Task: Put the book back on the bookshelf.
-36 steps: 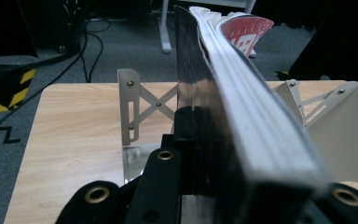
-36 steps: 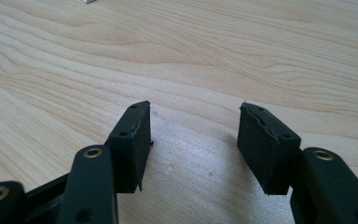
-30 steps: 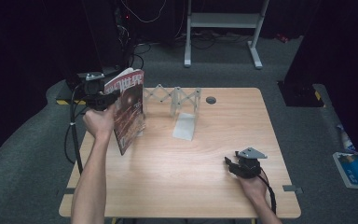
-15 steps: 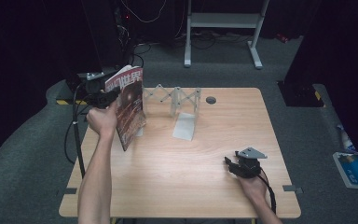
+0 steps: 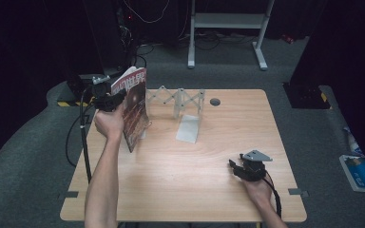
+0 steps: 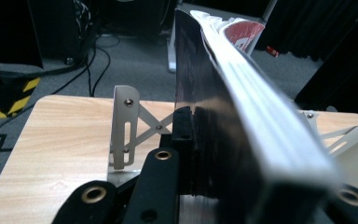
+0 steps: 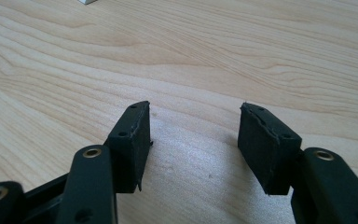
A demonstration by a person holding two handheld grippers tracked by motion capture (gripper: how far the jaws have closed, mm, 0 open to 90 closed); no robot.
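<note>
- The book (image 5: 134, 107) is standing on edge, tilted, at the ten o'clock part of the table (image 5: 171, 190), with its lower corner appearing to sit at or just above the wood; contact cannot be confirmed.
- The left gripper (image 5: 108, 101) is clamping the book: in the left gripper view the near jaw is pressing flat against the dark cover (image 6: 205, 126) while the page block (image 6: 270, 140) is running away to one o'clock.
- The person's left hand (image 5: 108, 124) is carrying this gripper, with the forearm coming in from six o'clock.
- The expanding rack (image 5: 178, 97), a scissor-link metal stand, is sitting just beside the book at its three o'clock; its end plate (image 6: 122, 126) is showing just behind the cover in the left gripper view.
- A pale divider plate (image 5: 189, 127) is lying at the rack's near side, toward five o'clock from the book.
- The right gripper (image 5: 247, 168) is resting at the five o'clock part of the table, well apart from the book, with jaws spread wide and nothing between them; bare wood is showing in the gap.
- Progress judgement: the book is gripped and brought up to the rack, so the carry appears largely done. Remaining: seating the book in a rack slot, letting go, and withdrawing.
</note>
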